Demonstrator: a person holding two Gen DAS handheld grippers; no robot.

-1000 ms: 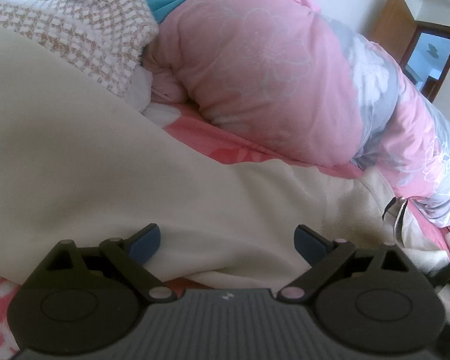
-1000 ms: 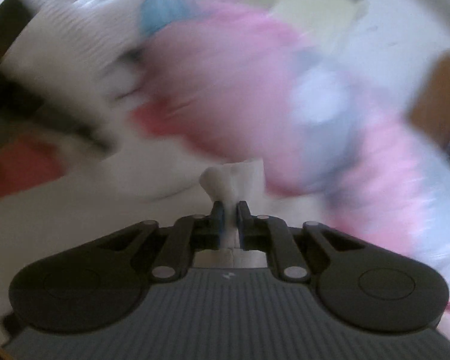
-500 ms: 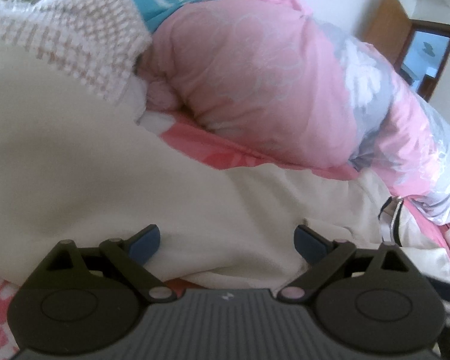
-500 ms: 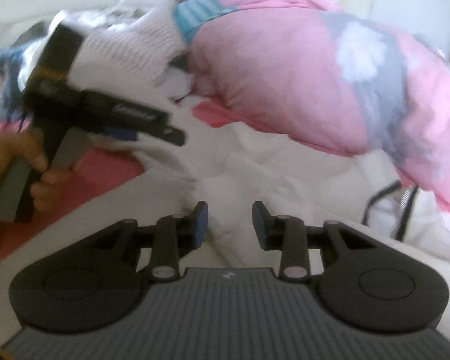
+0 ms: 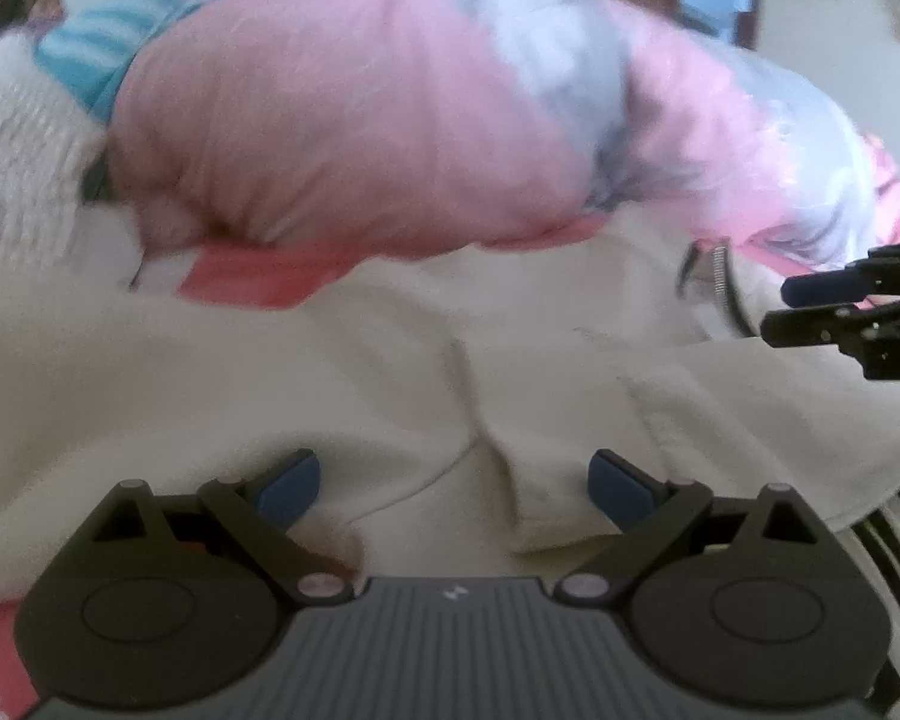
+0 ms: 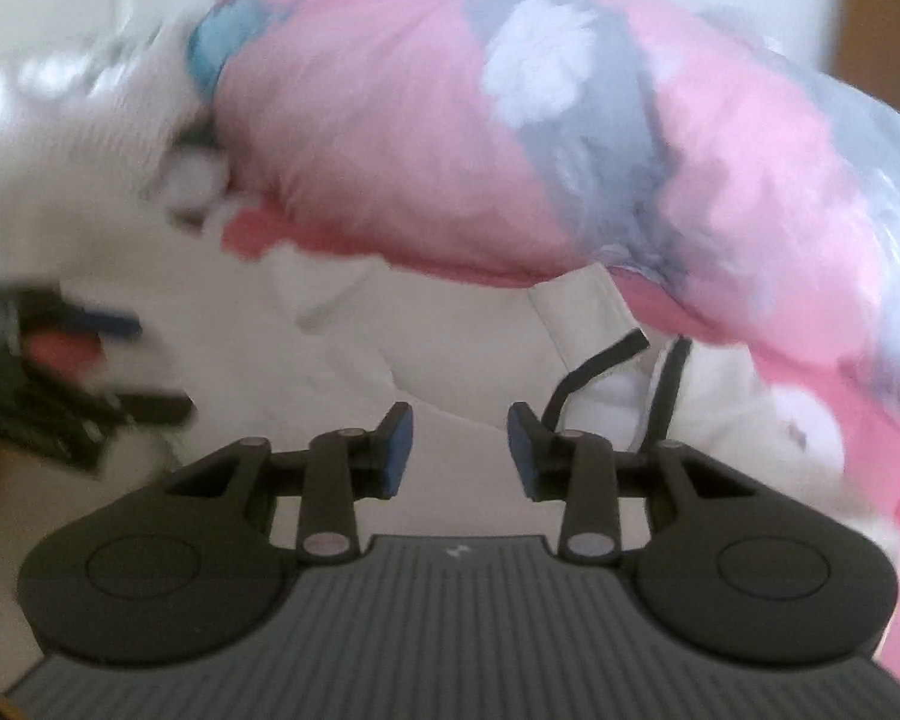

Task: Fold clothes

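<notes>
Behind, a pink quilt (image 5: 360, 138) heaps on the bed (image 5: 258, 276).

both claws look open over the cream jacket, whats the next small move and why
Probably lower the left claw and close it on the cream jacket fold just ahead of it. Both claws are open and hold nothing; the right claw hovers near the zipper, and the jacket lies rumpled, not yet folded flat.

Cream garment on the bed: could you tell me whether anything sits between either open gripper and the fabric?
Nothing visible does. The left gripper is open directly over the cream garment, and the right gripper is open above it too. The pink duvet lies behind the garment, not across it.
</notes>
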